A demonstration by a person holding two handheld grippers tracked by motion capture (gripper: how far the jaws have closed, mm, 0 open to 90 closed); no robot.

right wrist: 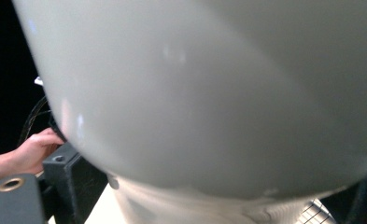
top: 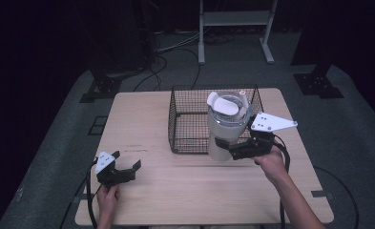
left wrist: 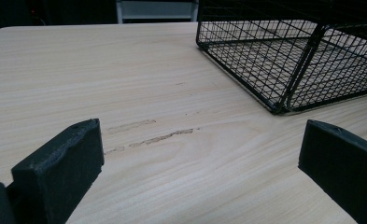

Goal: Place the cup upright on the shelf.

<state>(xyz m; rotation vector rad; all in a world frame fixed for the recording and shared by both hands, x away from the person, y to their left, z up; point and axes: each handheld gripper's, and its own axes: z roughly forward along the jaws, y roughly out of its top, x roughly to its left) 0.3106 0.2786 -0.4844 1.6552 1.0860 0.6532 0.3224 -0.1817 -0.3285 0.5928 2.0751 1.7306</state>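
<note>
A tall off-white tumbler [top: 227,128] with a clear lid is held upright above the front edge of the black wire basket [top: 185,107]. My right gripper [top: 232,146] is shut on the tumbler's lower body; in the right gripper view the pale tumbler wall [right wrist: 209,93] presses between the black jaws. My left gripper [top: 126,168] rests low over the table's front left, open with nothing between its jaws; the left gripper view looks across bare wood toward the basket corner [left wrist: 284,56].
The wooden table [top: 137,119] has free room to the left of the basket and along its front edge. A scuff mark [left wrist: 162,137] lies ahead of the left gripper. A metal stand [top: 235,28] rises from the floor beyond the table.
</note>
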